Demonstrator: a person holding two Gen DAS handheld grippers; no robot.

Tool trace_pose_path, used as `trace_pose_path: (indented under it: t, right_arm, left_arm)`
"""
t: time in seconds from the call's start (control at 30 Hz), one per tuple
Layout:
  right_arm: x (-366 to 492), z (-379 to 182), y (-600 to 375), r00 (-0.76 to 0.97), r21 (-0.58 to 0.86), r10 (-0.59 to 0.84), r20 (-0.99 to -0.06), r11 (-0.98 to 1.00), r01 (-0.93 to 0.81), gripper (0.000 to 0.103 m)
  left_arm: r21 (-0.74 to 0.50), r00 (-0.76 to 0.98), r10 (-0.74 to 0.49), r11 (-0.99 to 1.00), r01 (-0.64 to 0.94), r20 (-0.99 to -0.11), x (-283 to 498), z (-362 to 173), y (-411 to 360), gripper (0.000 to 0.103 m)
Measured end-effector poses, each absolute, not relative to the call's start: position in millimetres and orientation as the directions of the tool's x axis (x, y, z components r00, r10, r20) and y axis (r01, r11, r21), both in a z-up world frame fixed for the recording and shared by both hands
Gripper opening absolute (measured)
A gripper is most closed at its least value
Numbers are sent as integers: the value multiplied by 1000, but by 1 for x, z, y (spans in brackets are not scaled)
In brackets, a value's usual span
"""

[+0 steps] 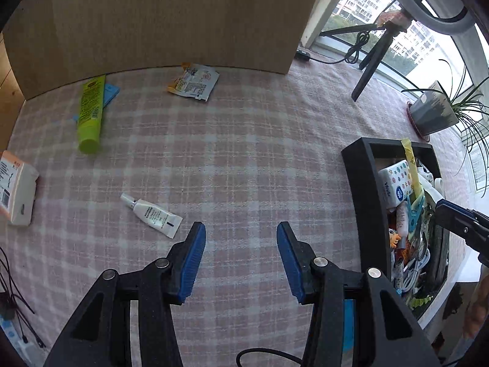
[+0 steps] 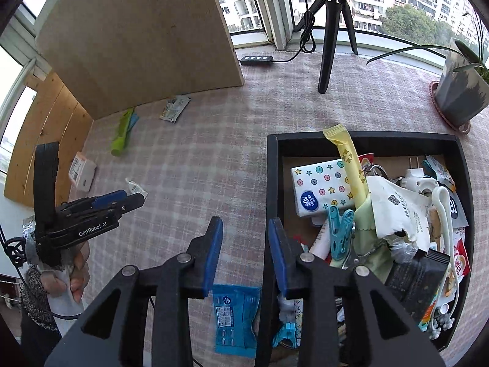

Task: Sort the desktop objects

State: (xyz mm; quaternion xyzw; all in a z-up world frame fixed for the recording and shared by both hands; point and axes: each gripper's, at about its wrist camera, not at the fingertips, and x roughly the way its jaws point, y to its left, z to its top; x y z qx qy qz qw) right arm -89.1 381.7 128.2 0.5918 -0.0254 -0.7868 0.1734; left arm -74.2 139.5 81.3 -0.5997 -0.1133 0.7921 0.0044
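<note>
My left gripper (image 1: 241, 232) is open and empty above the plaid cloth. A small white tube (image 1: 152, 215) lies just left of its left finger. A lime green tube (image 1: 89, 114), a foil sachet (image 1: 194, 81) and a white and orange box (image 1: 15, 192) lie farther off. My right gripper (image 2: 244, 229) is open and empty over the left wall of the black tray (image 2: 273, 171), which is full of items. A blue packet (image 2: 235, 315) lies on the cloth below it. The left gripper (image 2: 134, 200) also shows in the right wrist view, near the white tube (image 2: 134, 187).
A wooden board (image 1: 171, 18) stands at the back. A tripod (image 2: 330, 30), a power strip (image 2: 256, 60) and a potted plant (image 2: 461, 91) stand by the window. The tray holds a tissue pack (image 2: 321, 186), a yellow sachet (image 2: 348, 159), a blue clip (image 2: 339, 229) and cables.
</note>
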Motion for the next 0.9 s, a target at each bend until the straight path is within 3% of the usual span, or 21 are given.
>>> trace_pose_path:
  t: [0.33,0.63,0.8,0.9]
  right_arm:
    - [-23,69,361,-100,246,-271,-957,-946,211,44]
    - [20,29,354,-56,156,-163,-985,-981,114,51]
    - [26,26,345,-76,84,-95,-993,-988,128,53]
    - [26,24,336,-74,70,-82,-994,-987,146,60]
  left_arm:
    - [-205,-225,134,-922,330,-965,-72,37,59,46]
    - [-242,-201,180,-905,349,-963,-81,21,54,50]
    - [-194,-203,131,-923,333,-970,-89,20,60,52]
    - [-140,-202,79,-941,307,-976,-92,19,70,50]
